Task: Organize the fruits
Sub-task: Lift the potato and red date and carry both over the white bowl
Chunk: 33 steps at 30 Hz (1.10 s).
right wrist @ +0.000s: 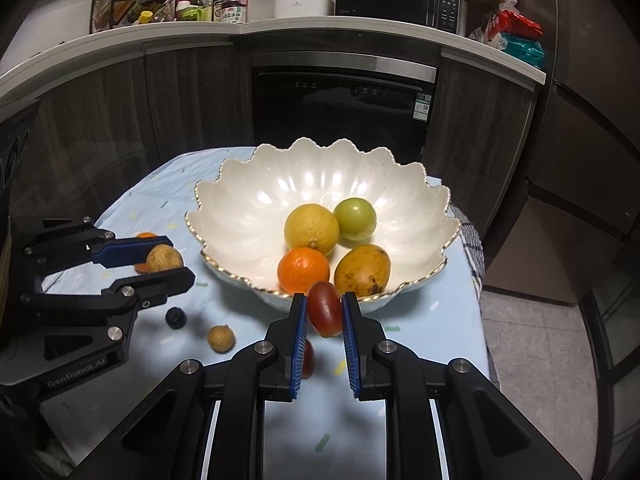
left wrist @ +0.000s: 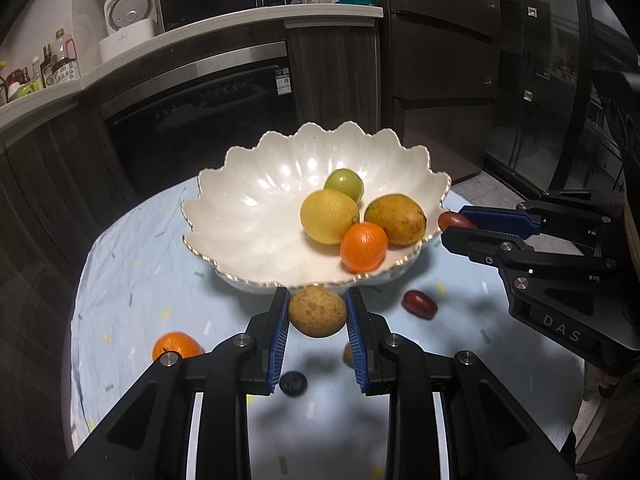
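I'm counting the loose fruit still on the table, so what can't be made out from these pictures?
- Orange, left wrist view: partly hidden by the left gripper; in the right wrist view only a sliver shows.
- Small brown fruit, left wrist view: mostly behind a finger.
- Red fruit on the cloth, right wrist view: half hidden by the right gripper.
- Table's near edge: covered by both grippers, so fruit there could go unseen.

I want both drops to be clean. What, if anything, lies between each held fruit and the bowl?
Nothing visible. The brown fruit in the left tool and the red fruit in the right tool both sit just short of the bowl's near rim.
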### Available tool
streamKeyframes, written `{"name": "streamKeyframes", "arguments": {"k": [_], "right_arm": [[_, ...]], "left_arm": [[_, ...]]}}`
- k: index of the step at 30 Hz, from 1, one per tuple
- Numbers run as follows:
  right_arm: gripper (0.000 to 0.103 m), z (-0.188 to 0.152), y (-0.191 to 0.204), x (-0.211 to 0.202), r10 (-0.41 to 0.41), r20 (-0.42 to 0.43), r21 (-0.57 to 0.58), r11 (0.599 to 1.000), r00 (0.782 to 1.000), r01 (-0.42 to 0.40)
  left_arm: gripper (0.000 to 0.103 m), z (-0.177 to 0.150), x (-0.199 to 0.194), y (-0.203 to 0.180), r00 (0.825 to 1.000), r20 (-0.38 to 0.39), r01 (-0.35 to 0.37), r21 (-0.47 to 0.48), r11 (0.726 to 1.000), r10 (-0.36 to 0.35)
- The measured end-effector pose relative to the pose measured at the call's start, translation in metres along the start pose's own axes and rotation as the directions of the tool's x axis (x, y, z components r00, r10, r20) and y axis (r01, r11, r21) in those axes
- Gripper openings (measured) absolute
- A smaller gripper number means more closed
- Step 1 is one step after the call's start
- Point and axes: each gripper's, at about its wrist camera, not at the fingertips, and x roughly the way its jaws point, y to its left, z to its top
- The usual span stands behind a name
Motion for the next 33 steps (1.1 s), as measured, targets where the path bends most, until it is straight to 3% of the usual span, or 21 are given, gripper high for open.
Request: {"name": "streamKeyframes", "arguments": {"k": [18, 33], "right_arm": [[0.019, 0.025, -0.019, 0.013, -0.054, 0.009, 0.016, 0.998, 0.998, 0.054], [0.019, 0.049, -0.032, 0.03, -0.086, 0.011, 0.027, 0.996, 0.996, 0.086]], "left_arm": [[0.029, 0.03, 0.019, 0.009, 1.0, 0.008, 0.018, 0.002, 1.0, -0.018], [0.029, 0.053, 0.037, 0.025, 1.0, 0.021, -0.013, -0.013, 1.0, 0.013]]}}
